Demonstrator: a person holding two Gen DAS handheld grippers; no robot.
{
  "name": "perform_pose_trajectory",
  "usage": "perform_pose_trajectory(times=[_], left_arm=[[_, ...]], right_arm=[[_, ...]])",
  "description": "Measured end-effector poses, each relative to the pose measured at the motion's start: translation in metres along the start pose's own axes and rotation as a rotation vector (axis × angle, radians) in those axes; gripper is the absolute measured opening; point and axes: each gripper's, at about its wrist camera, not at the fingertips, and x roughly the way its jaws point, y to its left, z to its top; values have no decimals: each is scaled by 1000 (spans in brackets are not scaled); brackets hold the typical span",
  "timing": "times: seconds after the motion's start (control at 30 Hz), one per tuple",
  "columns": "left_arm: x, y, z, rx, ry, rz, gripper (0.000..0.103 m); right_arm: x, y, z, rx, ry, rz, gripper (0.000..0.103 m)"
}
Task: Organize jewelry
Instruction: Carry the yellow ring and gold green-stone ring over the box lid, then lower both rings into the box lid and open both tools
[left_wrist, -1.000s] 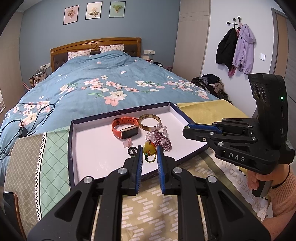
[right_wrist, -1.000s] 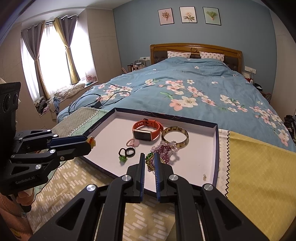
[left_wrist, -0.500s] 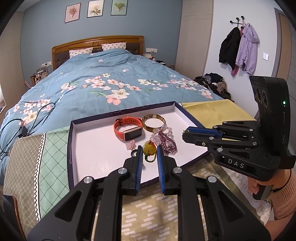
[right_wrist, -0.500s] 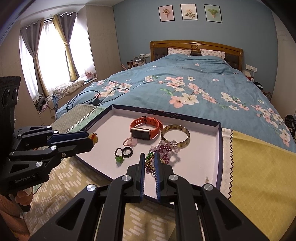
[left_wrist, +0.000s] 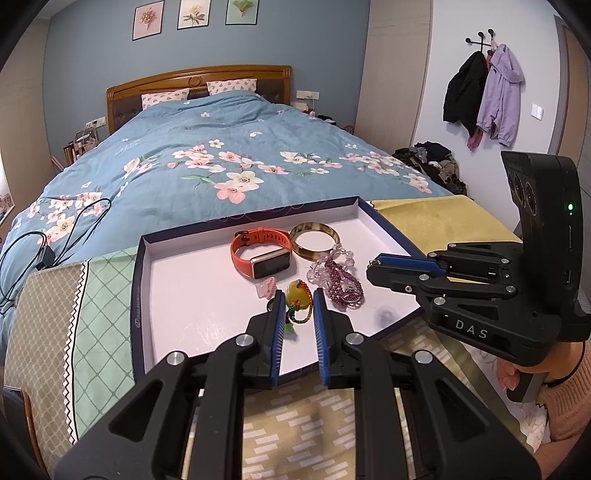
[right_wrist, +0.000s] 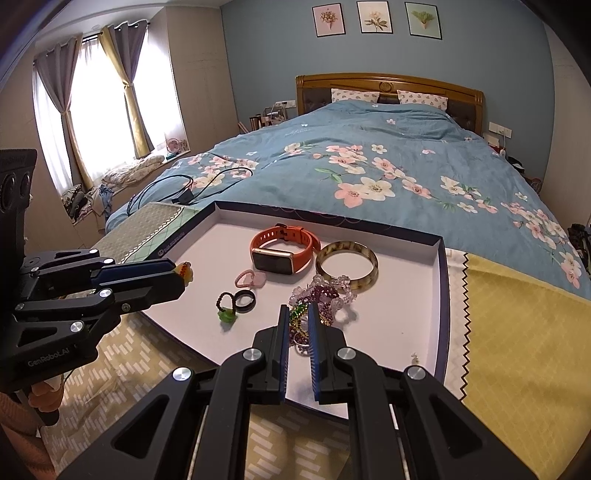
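The tray holds one orange watch, one bangle and three rings; left tongs grip a yellow pendant, right tongs closed, empty.

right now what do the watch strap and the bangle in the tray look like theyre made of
Watch strap: looks like matte orange silicone or rubber, with an even colour and little shine. Bangle: glossy, mottled amber and brown, partly translucent, so probably resin or horn; the look leaves that open.

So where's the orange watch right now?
The orange watch lies in the white tray, toward its far side. In the right wrist view the bangle is just right of it and the pink ring just in front.
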Motion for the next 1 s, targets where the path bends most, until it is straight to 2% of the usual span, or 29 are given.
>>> perform_pose_trajectory(times=[1.0], left_arm=[[30, 8, -5, -21, 52, 19, 16]], right_arm=[[15, -3, -2, 7, 33, 0, 8]])
